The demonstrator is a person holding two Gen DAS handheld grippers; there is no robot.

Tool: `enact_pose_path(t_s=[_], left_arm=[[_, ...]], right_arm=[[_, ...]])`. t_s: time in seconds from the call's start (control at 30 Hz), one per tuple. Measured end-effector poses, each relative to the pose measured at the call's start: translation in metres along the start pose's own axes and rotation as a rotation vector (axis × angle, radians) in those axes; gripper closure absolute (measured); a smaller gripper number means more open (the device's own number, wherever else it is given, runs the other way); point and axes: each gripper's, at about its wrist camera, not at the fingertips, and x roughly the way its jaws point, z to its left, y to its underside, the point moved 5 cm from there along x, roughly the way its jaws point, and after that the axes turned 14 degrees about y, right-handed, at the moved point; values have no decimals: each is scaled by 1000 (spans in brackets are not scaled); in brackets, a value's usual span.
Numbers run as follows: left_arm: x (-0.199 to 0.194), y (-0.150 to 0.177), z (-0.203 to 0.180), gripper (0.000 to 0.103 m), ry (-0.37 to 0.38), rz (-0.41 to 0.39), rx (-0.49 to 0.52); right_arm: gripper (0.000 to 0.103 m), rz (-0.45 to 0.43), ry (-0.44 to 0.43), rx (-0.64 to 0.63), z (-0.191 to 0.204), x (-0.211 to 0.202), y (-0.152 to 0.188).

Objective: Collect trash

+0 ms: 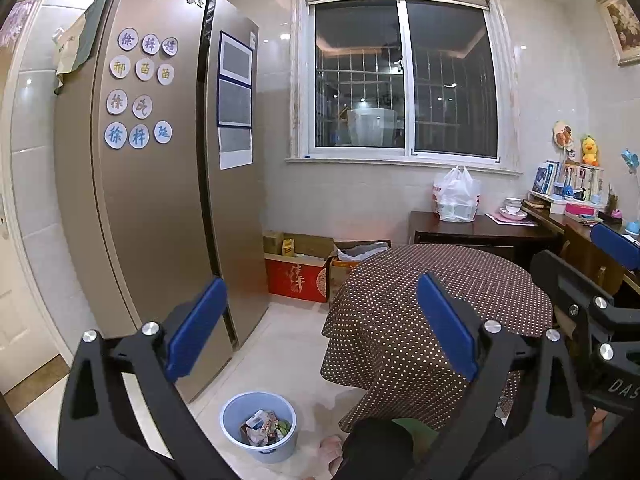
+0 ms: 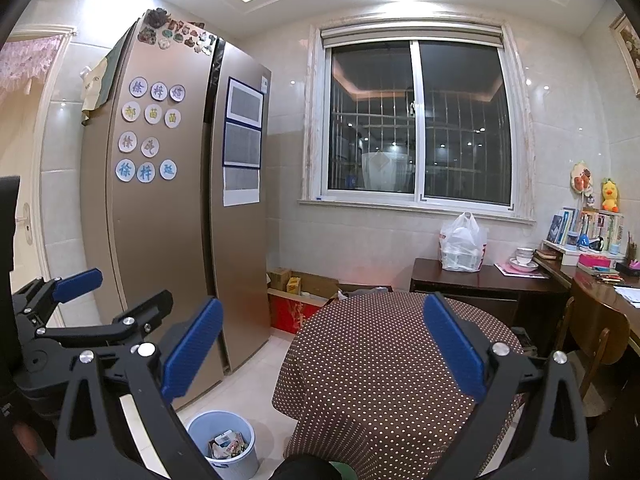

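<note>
we see both grippers raised over the room, nothing held. left gripper (image 1: 320,328) has its 2 blue pads spread wide and empty; right gripper (image 2: 324,346) is the same, spread wide, empty. the small pale blue round plastic trash bin (image 1: 259,426) sits on the pale tiled floor (image 1: 280,344), between the tall bronze 2-door fridge (image 1: 160,200) and the round table with a brown white-dotted cloth (image 1: 436,300), just beside the cloth's hanging edge. it holds crumpled wrappers and paper scraps (image 1: 264,428), about half full, no liner visible. we judge it light, thin-walled, a bit flexy and smooth. the rim looks best to pinch, 1 pad inside, 1 outside; it may tilt and spill. loose wrappers are soft and crush easily.
</note>
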Motion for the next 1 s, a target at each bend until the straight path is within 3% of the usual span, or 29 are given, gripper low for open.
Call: enact_pose_path(t_s=[0.27,0.47,0.7,0.83,1.0], left_arm=[[12,7,-5,8,-67,24,29],[37,22,-9,7,-72,90,42],[87,51,-25,7,-88,215,86],[132,72,-37,7,-98,326,136],[179,94,-55,7,-41,416,135]], right_arm=[[5,52,23,-6,-12,23,13],[5,129,69,-8,-29,51,34],[5,277,141,2,-61,105,78],[5,370,166,5,-77,141,105],[5,478,173,37,-105,186,139]])
